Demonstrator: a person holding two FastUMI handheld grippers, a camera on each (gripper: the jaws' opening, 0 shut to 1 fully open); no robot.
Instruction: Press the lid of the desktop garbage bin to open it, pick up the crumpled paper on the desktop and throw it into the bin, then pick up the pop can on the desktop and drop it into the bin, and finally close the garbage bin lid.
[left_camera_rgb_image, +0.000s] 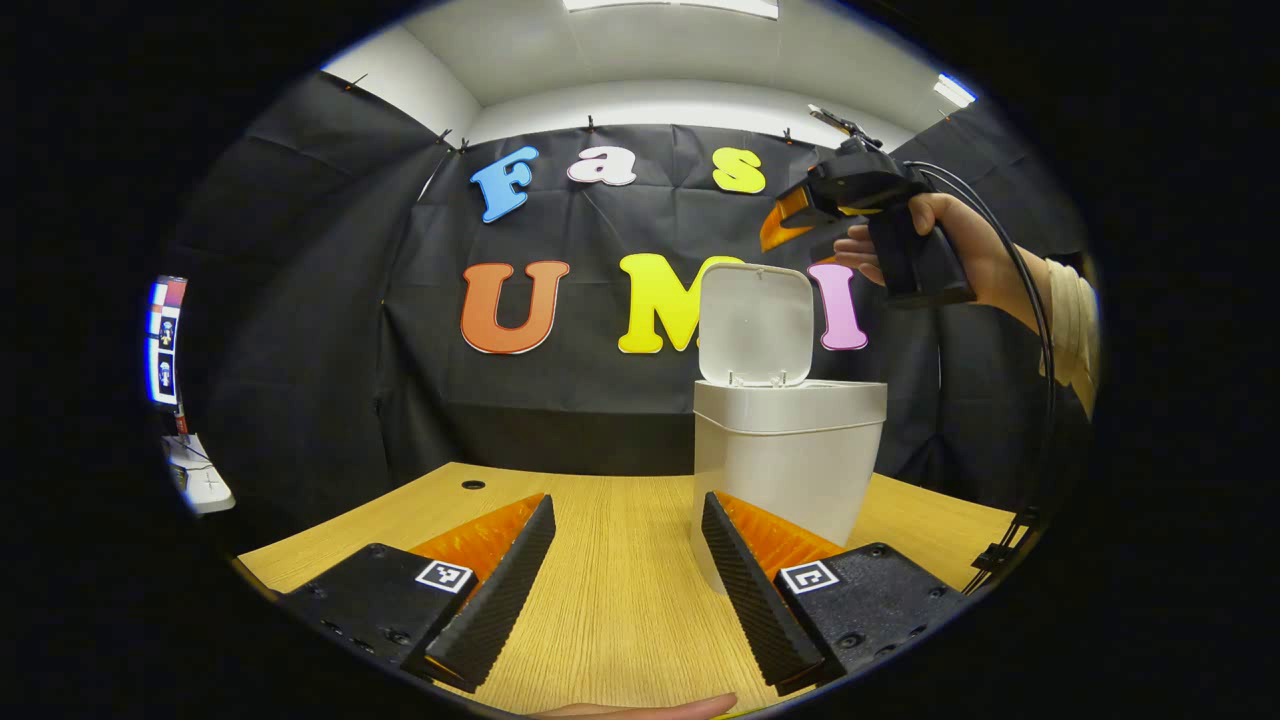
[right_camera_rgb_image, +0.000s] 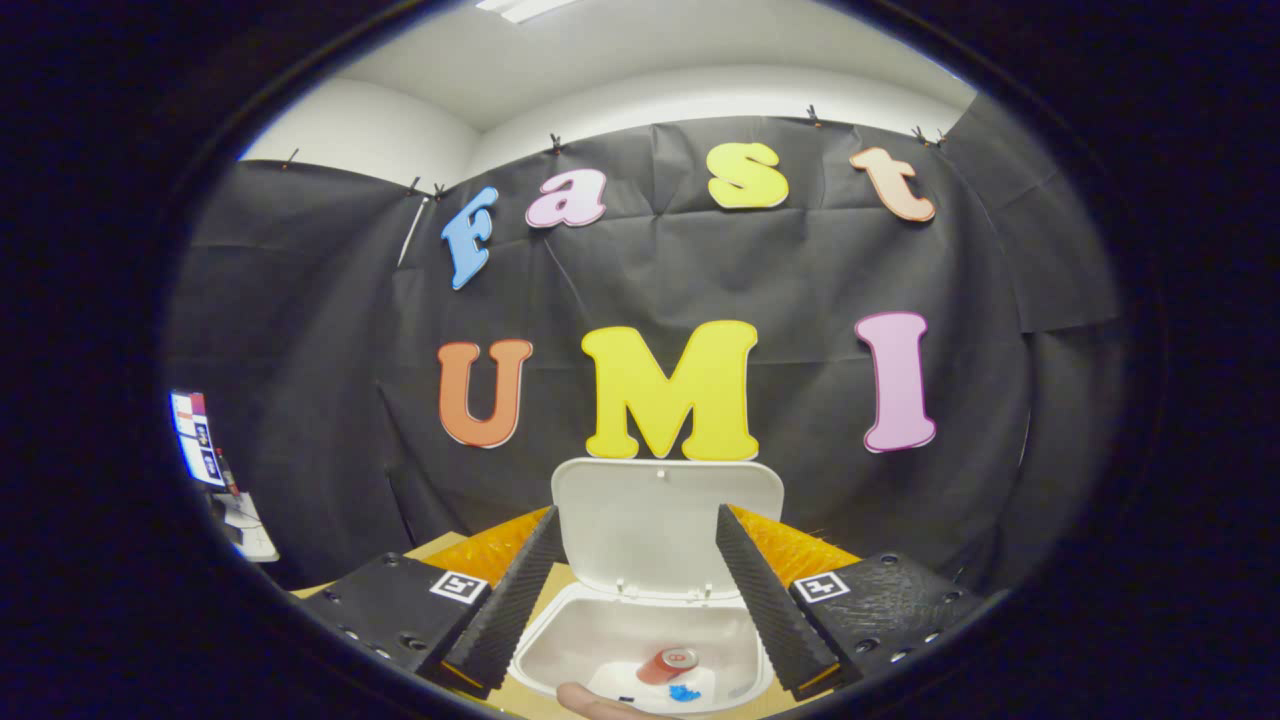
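On the wooden desktop (left_camera_rgb_image: 620, 560) the white garbage bin (left_camera_rgb_image: 790, 460) stands with its lid (left_camera_rgb_image: 755, 325) upright, the left gripper (left_camera_rgb_image: 625, 575) low beside it and spread empty, the right gripper (right_camera_rgb_image: 632, 585) hand-held (left_camera_rgb_image: 950, 245) above the bin, spread over the pop can (right_camera_rgb_image: 668, 664) inside.

- We see black cloth (left_camera_rgb_image: 300, 330) hung as the booth's wall, held along its top edge by small clips (right_camera_rgb_image: 553, 140).
- Above the cloth we see a white wall (left_camera_rgb_image: 680, 105) and a white ceiling with bright light panels (left_camera_rgb_image: 670, 6).
- The wooden bench (left_camera_rgb_image: 620, 560) is pale, with a small dark hole (left_camera_rgb_image: 473, 485) near its far left corner.
- At far left we see a lit screen (left_camera_rgb_image: 165, 340) above a white device (left_camera_rgb_image: 200, 480).
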